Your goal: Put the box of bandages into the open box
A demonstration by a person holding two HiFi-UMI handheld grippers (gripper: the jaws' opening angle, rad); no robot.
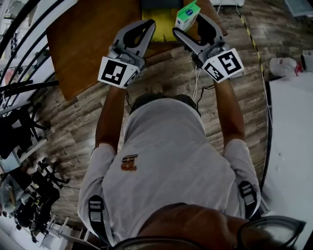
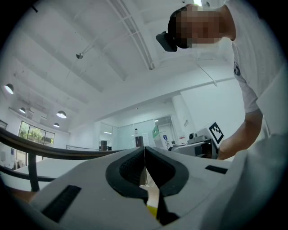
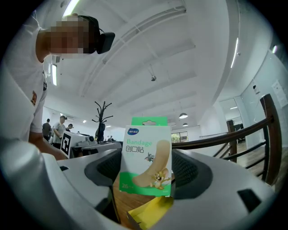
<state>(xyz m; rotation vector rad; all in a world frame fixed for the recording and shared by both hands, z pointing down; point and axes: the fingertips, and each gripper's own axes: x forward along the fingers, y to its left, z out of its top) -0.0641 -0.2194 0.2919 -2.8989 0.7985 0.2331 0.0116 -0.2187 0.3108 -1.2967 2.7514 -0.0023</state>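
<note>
The bandage box, white and green with a cartoon plaster on it, stands upright between the jaws of my right gripper, which is shut on it. In the right gripper view the bandage box fills the middle, with the yellow open box just below it. From the head view the yellow open box lies on the wooden table, between the two grippers. My left gripper is held beside it, jaws pressed together on nothing. In its own view the left gripper points upward, a sliver of yellow below.
The person's arms and torso fill the lower head view. A white surface lies at the right; dark chairs and equipment crowd the left. A coat rack and a dark railing show in the right gripper view.
</note>
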